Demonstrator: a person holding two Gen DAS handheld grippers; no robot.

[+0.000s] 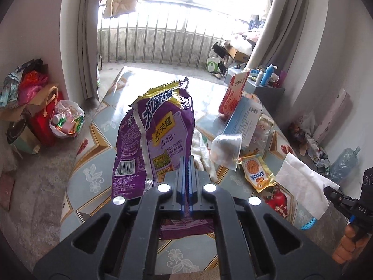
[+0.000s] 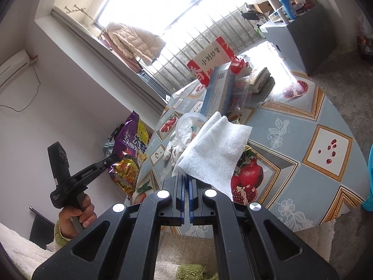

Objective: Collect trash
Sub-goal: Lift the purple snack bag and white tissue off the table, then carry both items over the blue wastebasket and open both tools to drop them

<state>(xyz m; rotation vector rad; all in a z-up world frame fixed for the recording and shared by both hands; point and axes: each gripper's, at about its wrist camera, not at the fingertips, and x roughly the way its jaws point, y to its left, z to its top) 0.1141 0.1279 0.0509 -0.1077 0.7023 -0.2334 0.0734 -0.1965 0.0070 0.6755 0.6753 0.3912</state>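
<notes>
My left gripper [image 1: 187, 161] is shut on a purple and yellow snack bag [image 1: 160, 130], which stands up in front of the camera above the table. From the right wrist view the same bag [image 2: 129, 149] hangs from the left gripper [image 2: 114, 157] off the table's left edge. My right gripper [image 2: 186, 177] is shut on a white paper towel [image 2: 214, 149], held over the table. That towel [image 1: 300, 182] and the right gripper [image 1: 328, 190] show at the right edge of the left wrist view.
The round table [image 1: 93, 170] with a pomegranate-pattern cloth carries a clear plastic cup [image 1: 226, 149], a yellow wrapper [image 1: 256, 175], a blue-white box [image 1: 244, 119], a red-white bag [image 1: 233, 93] and a white cloth [image 1: 202, 149]. A plastic bag of trash [image 1: 67, 121] sits on the floor at left.
</notes>
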